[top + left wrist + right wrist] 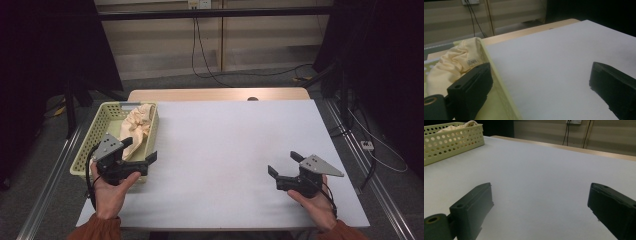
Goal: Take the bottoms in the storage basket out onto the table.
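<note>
cloth (pixel 136 125): cream, crumpled in the basket (pixel 95 134)
left gripper (pixel 140 150): jaws wide, straddling basket's right wall
right gripper (pixel 282 163): jaws wide, over bare table (pixel 225 150)

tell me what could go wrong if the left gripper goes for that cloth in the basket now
1. The left gripper straddles the pale green perforated plastic basket's near wall, so closing may pinch the wall rather than the crumpled cream cloth.
2. The light basket sits at the white table's left edge; a snag could drag or tip it off.
</note>
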The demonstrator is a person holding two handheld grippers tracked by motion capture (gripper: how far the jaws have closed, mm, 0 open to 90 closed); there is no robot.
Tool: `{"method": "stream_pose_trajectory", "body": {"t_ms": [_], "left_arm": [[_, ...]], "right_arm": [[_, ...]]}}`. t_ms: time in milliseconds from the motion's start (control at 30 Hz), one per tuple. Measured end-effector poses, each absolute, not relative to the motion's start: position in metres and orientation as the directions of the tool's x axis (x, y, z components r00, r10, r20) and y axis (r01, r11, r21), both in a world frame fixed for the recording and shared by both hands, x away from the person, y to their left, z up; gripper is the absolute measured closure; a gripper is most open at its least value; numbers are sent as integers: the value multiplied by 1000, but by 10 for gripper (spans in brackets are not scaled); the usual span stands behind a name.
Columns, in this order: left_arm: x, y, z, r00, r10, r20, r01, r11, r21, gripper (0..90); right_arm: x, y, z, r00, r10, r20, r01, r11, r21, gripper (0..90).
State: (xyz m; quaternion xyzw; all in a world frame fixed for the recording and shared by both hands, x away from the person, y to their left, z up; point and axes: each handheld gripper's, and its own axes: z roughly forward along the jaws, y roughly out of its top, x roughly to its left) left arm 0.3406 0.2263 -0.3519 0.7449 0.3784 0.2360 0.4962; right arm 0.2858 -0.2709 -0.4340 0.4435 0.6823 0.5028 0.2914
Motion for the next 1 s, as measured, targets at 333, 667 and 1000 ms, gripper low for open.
{"method": "stream_pose_trajectory", "body": {"t_ms": [333, 667, 1000], "left_arm": [[349, 232, -347, 581, 814, -18, 337, -220, 915, 57], [358, 243, -341, 559, 829, -22, 349, -211, 913, 43], [371, 251, -342, 539, 842, -23, 361, -206, 910, 39]], "right_arm": [[285, -270, -433, -445, 894, 55, 310, 96, 946, 53], [285, -268, -432, -455, 889, 55, 308, 99, 946, 38], [285, -266, -432, -460, 886, 55, 309, 101, 946, 35]]}}
